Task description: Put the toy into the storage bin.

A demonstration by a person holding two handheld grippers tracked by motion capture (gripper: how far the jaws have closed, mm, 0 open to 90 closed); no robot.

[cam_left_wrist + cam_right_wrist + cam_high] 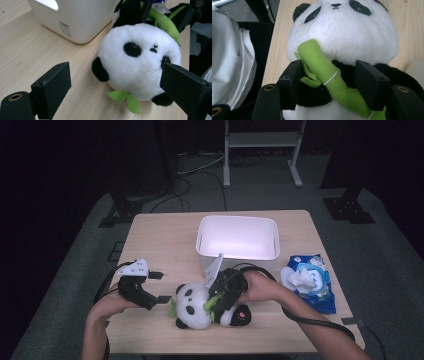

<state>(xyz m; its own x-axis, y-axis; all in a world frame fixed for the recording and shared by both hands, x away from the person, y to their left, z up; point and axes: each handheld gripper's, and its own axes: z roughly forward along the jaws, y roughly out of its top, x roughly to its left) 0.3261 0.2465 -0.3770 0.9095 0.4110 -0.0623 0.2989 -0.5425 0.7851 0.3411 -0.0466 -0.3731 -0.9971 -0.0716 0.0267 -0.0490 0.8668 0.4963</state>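
Right gripper (220,295), low in the centre of the high view, is closing its jaws around the plush panda's (200,306) body and green bamboo (322,72); left gripper (156,287) is waiting wide open, empty. Lifting into the white bin (237,252) remains.

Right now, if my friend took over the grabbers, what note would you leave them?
Right gripper: jaws on either side of the panda and its green bamboo; whether they grip is unclear.
Left gripper: open, empty, by the panda's head.
Panda lies on the table, in front of the white bin.
Done: right gripper is on the panda.
Left: probably lift it into the bin.
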